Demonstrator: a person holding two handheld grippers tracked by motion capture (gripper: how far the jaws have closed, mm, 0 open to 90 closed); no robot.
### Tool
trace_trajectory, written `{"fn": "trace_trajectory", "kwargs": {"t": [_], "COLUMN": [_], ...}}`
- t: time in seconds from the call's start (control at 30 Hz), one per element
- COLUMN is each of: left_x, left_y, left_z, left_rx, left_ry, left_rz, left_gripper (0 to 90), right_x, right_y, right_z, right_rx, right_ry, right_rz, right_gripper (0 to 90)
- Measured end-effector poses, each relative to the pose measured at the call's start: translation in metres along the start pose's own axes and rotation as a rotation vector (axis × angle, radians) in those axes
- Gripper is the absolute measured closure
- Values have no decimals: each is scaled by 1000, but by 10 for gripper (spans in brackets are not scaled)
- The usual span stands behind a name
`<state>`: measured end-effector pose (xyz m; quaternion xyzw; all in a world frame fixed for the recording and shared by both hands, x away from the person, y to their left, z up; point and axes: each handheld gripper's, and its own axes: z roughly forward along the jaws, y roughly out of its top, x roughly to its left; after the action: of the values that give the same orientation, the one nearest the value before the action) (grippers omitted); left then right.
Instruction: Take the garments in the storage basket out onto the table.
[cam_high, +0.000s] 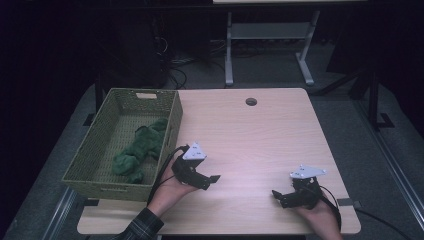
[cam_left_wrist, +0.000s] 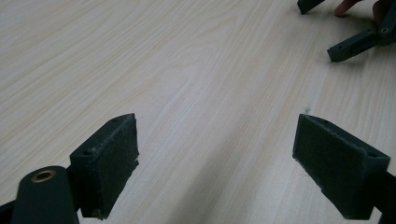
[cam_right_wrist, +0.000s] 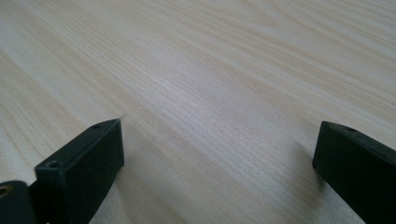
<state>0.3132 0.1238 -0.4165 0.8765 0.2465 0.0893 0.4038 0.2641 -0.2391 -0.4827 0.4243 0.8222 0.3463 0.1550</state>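
1. our left hand-held gripper (cam_high: 212, 181) hovers with jaws spread wide, empty, above the bare wooden counter (cam_high: 250, 140).
2. our right hand-held gripper (cam_high: 278, 196) sits likewise agape, well apart.
3. the green cloth (cam_high: 140, 150) lies inside the woven basket (cam_high: 100, 135), just beside the left one.

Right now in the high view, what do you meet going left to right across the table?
Woven basket holding a green cloth → left tool → right tool.
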Motion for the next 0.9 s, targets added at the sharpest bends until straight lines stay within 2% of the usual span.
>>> {"fn": "trace_trajectory", "kwargs": {"t": [0.6,0.8,0.9], "left_x": [2,8,14], "left_y": [24,31,36], "left_z": [-20,-29,-34], "left_rx": [-19,-32,-46], "left_ry": [-32,-34,-53], "left_rz": [18,23,16], "left_gripper": [137,140,139], "right_x": [0,0,0], "right_y": [0,0,0], "right_z": [0,0,0], "right_rx": [0,-1,0], "right_ry": [0,0,-4], "right_rz": [0,0,1], "right_gripper": [16,16,15]}}
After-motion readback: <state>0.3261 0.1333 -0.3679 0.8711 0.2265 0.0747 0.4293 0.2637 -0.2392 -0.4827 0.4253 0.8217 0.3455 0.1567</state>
